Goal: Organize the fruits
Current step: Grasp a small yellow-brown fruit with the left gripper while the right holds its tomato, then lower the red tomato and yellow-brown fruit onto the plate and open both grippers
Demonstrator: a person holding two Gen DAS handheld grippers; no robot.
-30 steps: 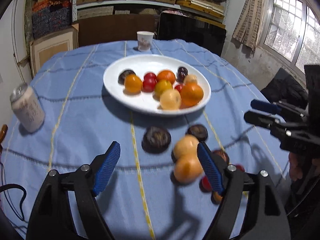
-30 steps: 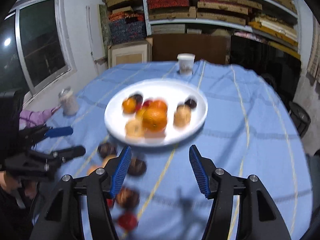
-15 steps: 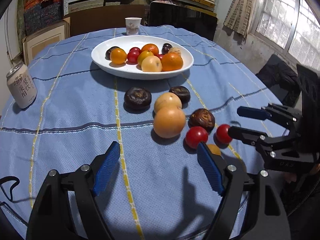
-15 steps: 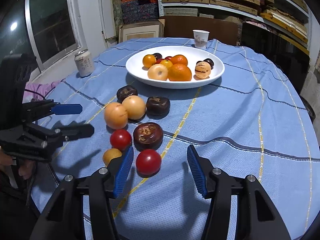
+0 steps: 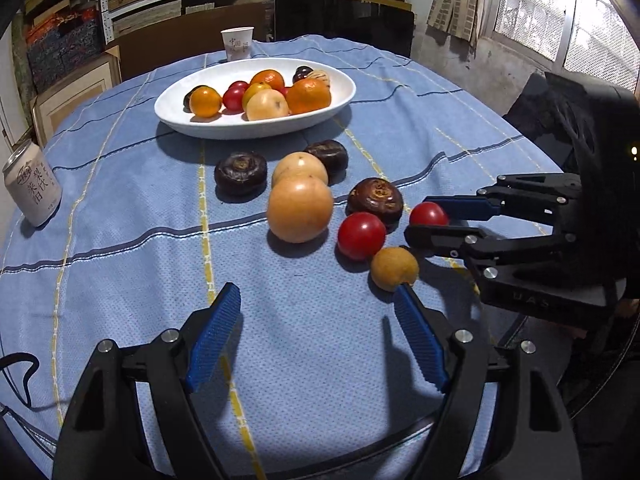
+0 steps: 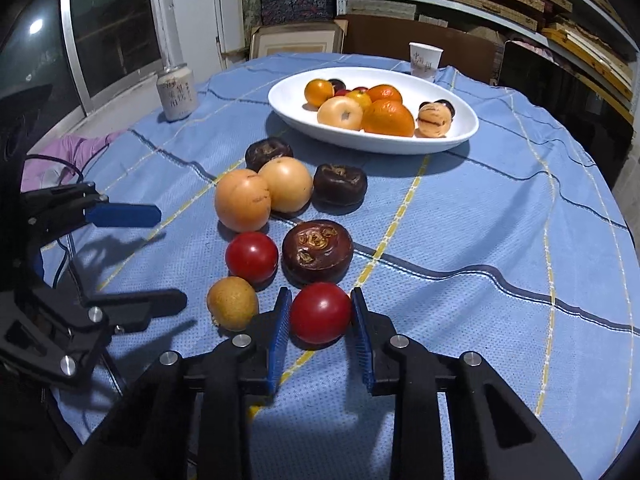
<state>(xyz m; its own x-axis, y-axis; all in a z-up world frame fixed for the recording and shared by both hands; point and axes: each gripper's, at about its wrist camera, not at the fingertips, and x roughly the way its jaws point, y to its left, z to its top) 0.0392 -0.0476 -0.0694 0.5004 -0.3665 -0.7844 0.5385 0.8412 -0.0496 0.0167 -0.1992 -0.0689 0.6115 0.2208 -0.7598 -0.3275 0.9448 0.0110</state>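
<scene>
A white oval plate (image 5: 336, 98) (image 6: 460, 136) holds several oranges, tomatoes and dark fruits. Loose fruits lie on the blue cloth in front of it: two pale orange fruits (image 5: 300, 208), three dark brown fruits (image 6: 318, 250), a second red tomato (image 5: 361, 235) and a small yellow fruit (image 5: 394, 269) (image 6: 232, 302). My right gripper (image 6: 320, 308) (image 5: 420, 224) is shut on a red tomato (image 6: 320, 312) (image 5: 428, 214) resting on the cloth. My left gripper (image 5: 318, 312) (image 6: 164, 256) is open and empty, near the table's front edge, left of the small yellow fruit.
A drink can (image 5: 32, 188) (image 6: 176, 92) stands at the table's left. A paper cup (image 5: 237, 43) (image 6: 425, 58) stands behind the plate. Shelves and boxes line the back wall. A cable lies at the table's near left edge (image 5: 16, 376).
Both grippers have drawn back and lowered toward the near loose fruits. My right gripper has closed its fingers around the nearest red tomato. The left gripper has stayed open.
</scene>
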